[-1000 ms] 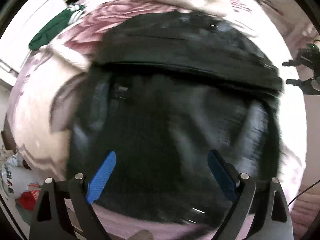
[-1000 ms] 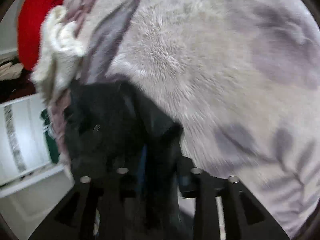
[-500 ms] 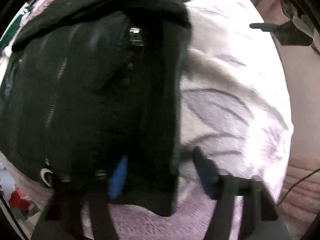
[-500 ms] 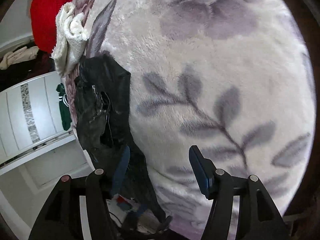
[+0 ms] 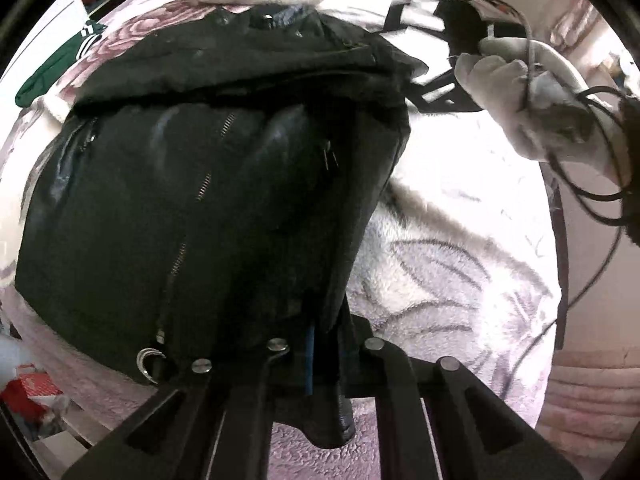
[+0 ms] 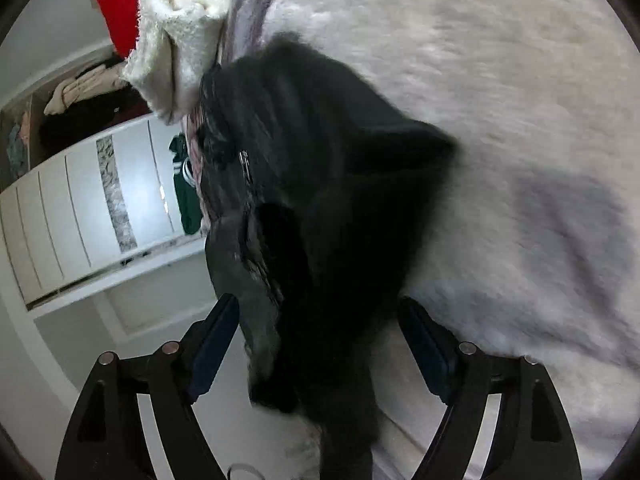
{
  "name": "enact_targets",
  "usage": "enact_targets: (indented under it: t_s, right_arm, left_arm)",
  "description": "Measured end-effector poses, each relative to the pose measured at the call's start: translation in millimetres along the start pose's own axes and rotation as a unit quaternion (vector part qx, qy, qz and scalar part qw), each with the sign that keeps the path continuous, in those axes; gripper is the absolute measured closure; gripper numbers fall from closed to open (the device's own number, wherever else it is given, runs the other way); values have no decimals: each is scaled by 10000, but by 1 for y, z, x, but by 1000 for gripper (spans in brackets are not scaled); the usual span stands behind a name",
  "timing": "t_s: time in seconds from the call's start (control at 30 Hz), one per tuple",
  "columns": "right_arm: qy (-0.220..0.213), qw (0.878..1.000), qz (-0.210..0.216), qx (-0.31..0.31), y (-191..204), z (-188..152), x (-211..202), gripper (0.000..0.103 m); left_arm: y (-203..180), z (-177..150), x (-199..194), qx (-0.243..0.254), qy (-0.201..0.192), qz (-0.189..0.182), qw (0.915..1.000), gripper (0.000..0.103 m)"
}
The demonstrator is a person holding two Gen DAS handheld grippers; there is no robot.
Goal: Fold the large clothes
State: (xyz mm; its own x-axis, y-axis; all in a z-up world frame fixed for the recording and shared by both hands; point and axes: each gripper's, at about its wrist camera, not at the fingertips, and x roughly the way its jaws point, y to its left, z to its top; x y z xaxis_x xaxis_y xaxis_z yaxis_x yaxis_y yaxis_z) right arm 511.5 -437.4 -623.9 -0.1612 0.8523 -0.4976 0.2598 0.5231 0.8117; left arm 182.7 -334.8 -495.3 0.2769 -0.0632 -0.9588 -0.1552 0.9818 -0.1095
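Note:
A black zippered jacket [image 5: 192, 200] lies folded on a floral fleece blanket [image 5: 448, 280]. My left gripper [image 5: 324, 354] points steeply down at the jacket's near right edge and is shut on that edge, with black fabric bunched between the blue pads. In the right wrist view the jacket [image 6: 332, 184] fills the middle. My right gripper [image 6: 320, 340] hangs over one end of it, jaws wide and still opening. Fabric lies between the fingers [image 6: 212, 336], but the pads do not press on it. A gloved hand [image 5: 520, 92] holding the right gripper shows at the left view's upper right.
A cream fleece garment [image 6: 176, 36] and a red cloth [image 6: 116, 8] lie beyond the jacket. A green garment with white stripes [image 5: 52, 68] hangs off the bed's far edge by a white wardrobe [image 6: 80, 216]. Black cables [image 5: 600, 184] trail from the gloved hand.
My left gripper slid to the jacket's right edge and closed on it. My right gripper let go of the black fabric, opened wide and dropped back over the jacket's end.

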Motion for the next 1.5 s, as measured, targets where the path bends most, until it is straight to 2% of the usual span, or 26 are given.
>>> enact_targets:
  t_s: [0.03,0.07,0.2,0.33,0.57,0.73,0.87,1.03,1.1,1.17,1.2,1.33,1.4,1.43,1.47,1.5]
  right_arm:
    - [-2,9998,-183,-46,6,0,4,63]
    - [-68,9992,-401,-32,12,-1,7,69]
    - [-291,9953,-844,-367,57,-16,2,77]
    - [-387,9897,-1142,-777,108,-32,3,80]
    - [-335,9701,-1975,-1368,199,-49,46,82]
    - [-117,9477,-2652,-1771,258,-62,108,83]
    - [163,9267,-3158,-2032,304,-70,185,83]
    - [532,8991,-3786,-2131,329,-69,294,84]
    - [651,8809,-4164,-2155,330,-69,339,84]
    - [676,8649,-4509,-2100,325,-66,372,84]
    - [720,8579,-4639,-2089,322,-64,383,84]
    - [685,8482,-4942,-1781,320,-61,396,81]
    - [878,8606,-4719,-1703,325,-61,395,65]
    - [988,8757,-4445,-1605,329,-60,392,51]
    - [1076,8988,-3987,-1473,336,-61,378,47]
    - [1080,9116,-3707,-1407,341,-61,366,47]
  left_arm:
    - [4,0,-4,-59,-31,-35,10000,97]
    - [12,2,-7,-114,-64,-59,9999,97]
    - [36,10,-20,-448,-200,-177,9986,98]
    - [64,12,-39,-661,-367,-330,9966,98]
    - [133,23,-73,-1266,-581,-680,9879,98]
    - [198,25,-83,-1896,-617,-916,9756,98]
    - [258,21,-80,-2411,-585,-1034,9632,98]
    - [338,12,-52,-3079,-421,-1093,9442,98]
    - [368,8,-33,-3361,-310,-1174,9340,98]
    - [392,6,-14,-3524,-161,-1214,9278,98]
    - [403,4,-3,-3593,-86,-1280,9243,98]
    - [424,1,27,-3749,220,-1689,9113,97]
    - [428,0,28,-3793,281,-1883,9055,97]
    - [428,0,25,-3738,292,-1904,9073,97]
    - [429,-1,22,-3689,306,-1908,9092,97]
    - [430,-1,20,-3660,321,-1919,9101,97]
